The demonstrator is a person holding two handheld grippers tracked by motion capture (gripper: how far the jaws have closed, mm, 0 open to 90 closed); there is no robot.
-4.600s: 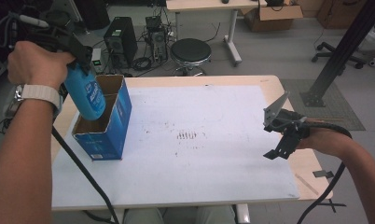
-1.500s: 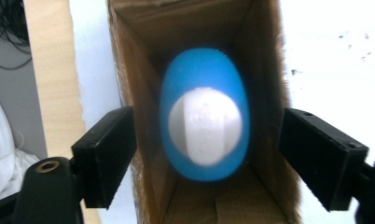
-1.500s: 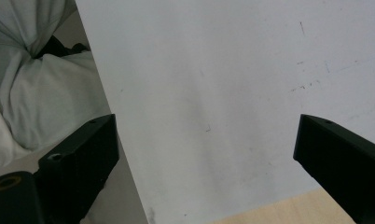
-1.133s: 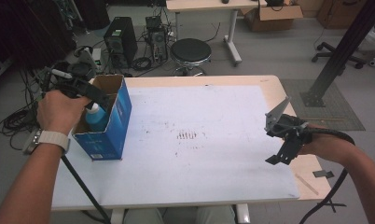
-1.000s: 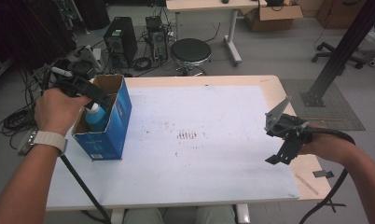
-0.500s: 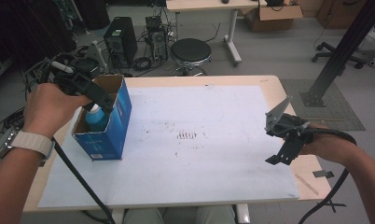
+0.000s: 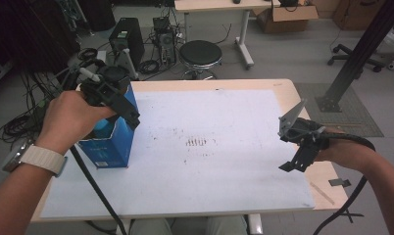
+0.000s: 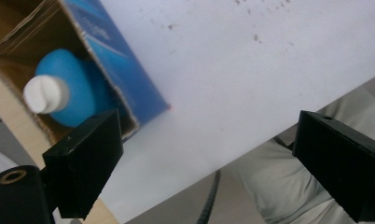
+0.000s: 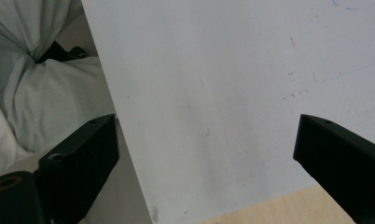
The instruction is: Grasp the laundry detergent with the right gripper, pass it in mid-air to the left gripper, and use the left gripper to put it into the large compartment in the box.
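Change, left: left tongs (image 7: 121, 105) are lifting up and back off the blue box (image 7: 111, 142); 4.6 s ago they were carrying the blue bottle (image 8: 66, 93) down into it, now they are holding nothing.
Change, bottle: it is now standing inside the open box, white cap (image 8: 45, 93) facing up, as the left gripper view is showing.
Change, right: right tongs (image 7: 295, 147) are staying put near the tabletop's right edge, barely shifting.
Left tongs state: jaws are spreading wide, empty, hovering over the box's near corner.
Right tongs state: jaws are spreading wide, empty, hanging over the white sheet's edge.
Box: it is sitting upright at the left end of the tabletop (image 7: 288, 93), partly on the sheet.
Surface: a white sheet (image 7: 209, 147) is covering most of the wooden tabletop, showing dark scuffs and a row of short marks (image 7: 197, 142) mid-sheet.
Room: a round black stool (image 7: 200, 54), computer towers (image 7: 126, 41) and cables are sitting on the grey floor behind; a cardboard carton (image 7: 288, 12) is lying farther back.
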